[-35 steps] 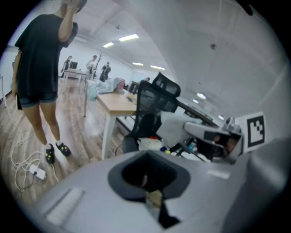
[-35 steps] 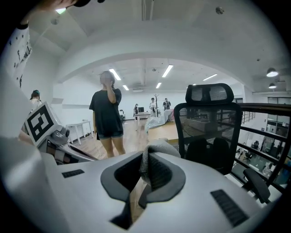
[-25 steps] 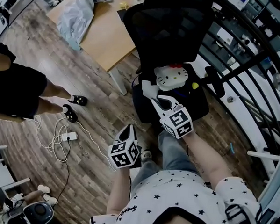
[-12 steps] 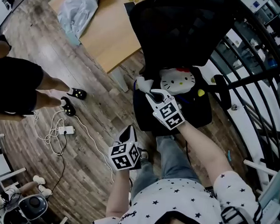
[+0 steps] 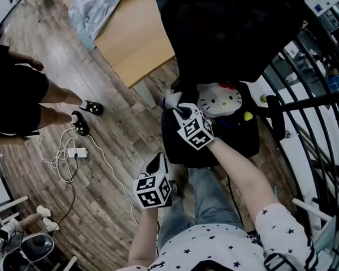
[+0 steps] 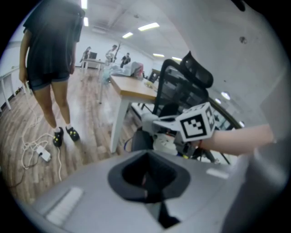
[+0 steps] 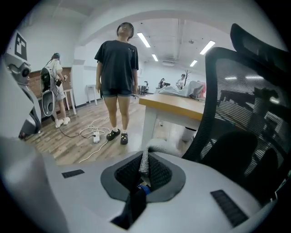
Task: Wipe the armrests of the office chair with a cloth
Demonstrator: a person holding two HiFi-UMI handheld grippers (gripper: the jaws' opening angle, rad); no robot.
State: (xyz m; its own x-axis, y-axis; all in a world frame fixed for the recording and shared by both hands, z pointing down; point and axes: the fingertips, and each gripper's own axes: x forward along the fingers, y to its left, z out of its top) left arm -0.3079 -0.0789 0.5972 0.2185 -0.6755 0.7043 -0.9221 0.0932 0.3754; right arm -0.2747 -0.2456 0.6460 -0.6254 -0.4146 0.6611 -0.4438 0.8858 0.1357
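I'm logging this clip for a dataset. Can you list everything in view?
office chair: one, black, top centre
cat-face cushion: one, white with a red bow, on the chair seat
ball: one, small, yellow, on the seat beside the cushion
cloth: one, grey, pinched in the right gripper
desk: one, light wood top, left of the chair
bundle: one, pale grey, on the desk
power strip: one, white, with cable, on the wooden floor
railing: black bars, right of the chair
bystander: one, black clothes, standing near the power strip
left gripper: jaws together, empty, held low
right gripper: jaws shut on the cloth, at the chair
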